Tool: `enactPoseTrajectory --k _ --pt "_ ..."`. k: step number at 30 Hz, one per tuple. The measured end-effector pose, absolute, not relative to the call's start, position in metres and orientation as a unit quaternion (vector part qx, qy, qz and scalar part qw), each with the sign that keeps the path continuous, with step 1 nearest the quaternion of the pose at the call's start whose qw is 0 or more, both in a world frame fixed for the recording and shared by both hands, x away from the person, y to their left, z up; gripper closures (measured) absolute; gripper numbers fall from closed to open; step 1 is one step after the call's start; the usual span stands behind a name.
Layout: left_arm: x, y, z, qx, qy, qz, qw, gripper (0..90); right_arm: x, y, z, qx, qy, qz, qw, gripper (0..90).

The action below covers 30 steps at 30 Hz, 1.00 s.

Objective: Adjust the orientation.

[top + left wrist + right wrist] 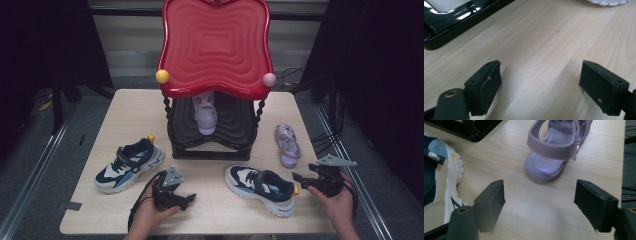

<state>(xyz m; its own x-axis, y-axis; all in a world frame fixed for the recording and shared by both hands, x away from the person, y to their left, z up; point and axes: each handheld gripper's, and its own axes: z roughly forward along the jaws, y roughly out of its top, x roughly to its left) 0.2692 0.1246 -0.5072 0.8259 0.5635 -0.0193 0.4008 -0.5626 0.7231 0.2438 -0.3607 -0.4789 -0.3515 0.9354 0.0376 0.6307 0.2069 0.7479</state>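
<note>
A: right claw (539, 205) status?

B: wide open, nothing in it, bare worktop (529, 220) between the jaws. Lilac sandal (556, 150) sits just ahead, top centre; navy sneaker (439, 177) at left edge.

A: left claw (540, 86)?

B: open too, empty, clear wood ahead, black rack base (451, 22) upper left.

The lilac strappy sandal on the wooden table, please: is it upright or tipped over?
Upright: the lilac strappy sandal rests sole-down on the wooden table, straps arching upward.
</note>
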Motion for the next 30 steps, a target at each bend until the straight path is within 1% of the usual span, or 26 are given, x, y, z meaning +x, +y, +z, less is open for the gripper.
enactPoseTrajectory --k 10,11,17,18,23,24,25,27,30 --pt "0.269 0.124 -0.507 0.877 0.276 0.107 0.380 16.7 0.259 -0.362 -0.464 0.546 0.720 0.366 0.223 28.4" --pt "0.269 0.124 -0.507 0.877 0.276 0.107 0.379 16.7 0.262 -0.362 -0.460 0.548 0.715 0.368 0.230 32.0" --pt "0.269 0.124 -0.507 0.876 0.277 0.107 0.380 16.7 0.272 -0.362 -0.456 0.558 0.705 0.363 0.244 36.8" --pt "0.269 0.124 -0.507 0.876 0.277 0.107 0.380 16.7 0.276 -0.360 -0.456 0.559 0.706 0.354 0.252 41.0" --pt "0.269 0.124 -0.507 0.876 0.276 0.107 0.380 16.7 0.285 -0.359 -0.457 0.562 0.705 0.343 0.264 45.5" --pt "0.269 0.124 -0.507 0.876 0.276 0.107 0.380 16.7 0.287 -0.359 -0.457 0.564 0.703 0.343 0.264 45.0" --pt "0.269 0.124 -0.507 0.876 0.276 0.107 0.380 16.7 0.292 -0.359 -0.458 0.568 0.694 0.357 0.260 47.4" --pt "0.269 0.124 -0.507 0.876 0.277 0.107 0.380 16.6 0.293 -0.358 -0.458 0.571 0.690 0.358 0.265 48.9" --pt "0.269 0.124 -0.507 0.876 0.276 0.107 0.380 16.7 0.297 -0.356 -0.461 0.579 0.681 0.363 0.264 48.9"
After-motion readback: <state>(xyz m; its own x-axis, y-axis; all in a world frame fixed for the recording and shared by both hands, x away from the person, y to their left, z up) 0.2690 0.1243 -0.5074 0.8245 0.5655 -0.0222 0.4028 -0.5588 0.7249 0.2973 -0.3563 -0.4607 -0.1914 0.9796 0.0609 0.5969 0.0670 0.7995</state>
